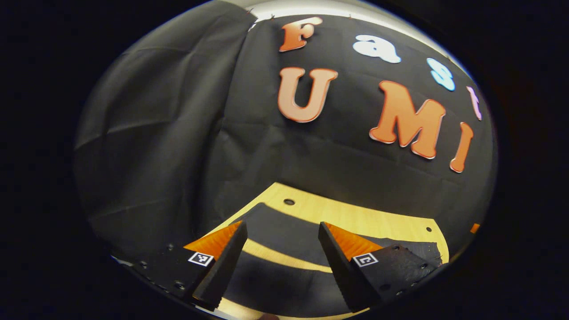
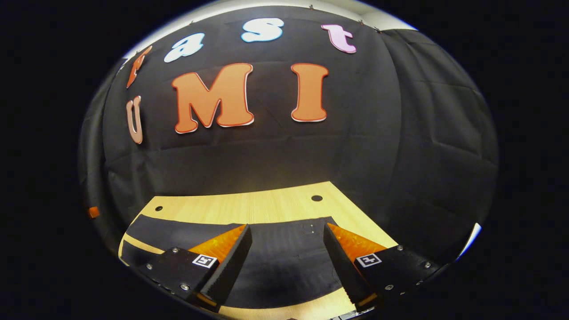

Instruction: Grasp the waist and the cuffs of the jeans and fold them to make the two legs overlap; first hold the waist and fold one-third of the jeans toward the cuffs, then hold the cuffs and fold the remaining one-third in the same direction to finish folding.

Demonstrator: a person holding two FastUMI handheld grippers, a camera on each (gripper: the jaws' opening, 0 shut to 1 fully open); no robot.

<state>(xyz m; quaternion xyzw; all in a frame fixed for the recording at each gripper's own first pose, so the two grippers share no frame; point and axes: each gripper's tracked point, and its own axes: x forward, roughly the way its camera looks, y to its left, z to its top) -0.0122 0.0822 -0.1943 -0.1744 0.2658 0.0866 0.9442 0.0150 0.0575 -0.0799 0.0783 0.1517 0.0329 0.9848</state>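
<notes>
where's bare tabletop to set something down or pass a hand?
Bare strip of light wooden tabletop between the dark jeans and the booth's black cloth wall. A narrow slit between the two legs. The near side is crowded: jeans lie under both open grippers.

No legible text or numbers apart from the wall lettering; unreadable square markers (image 1: 200,258) on each gripper's fingers.
</notes>
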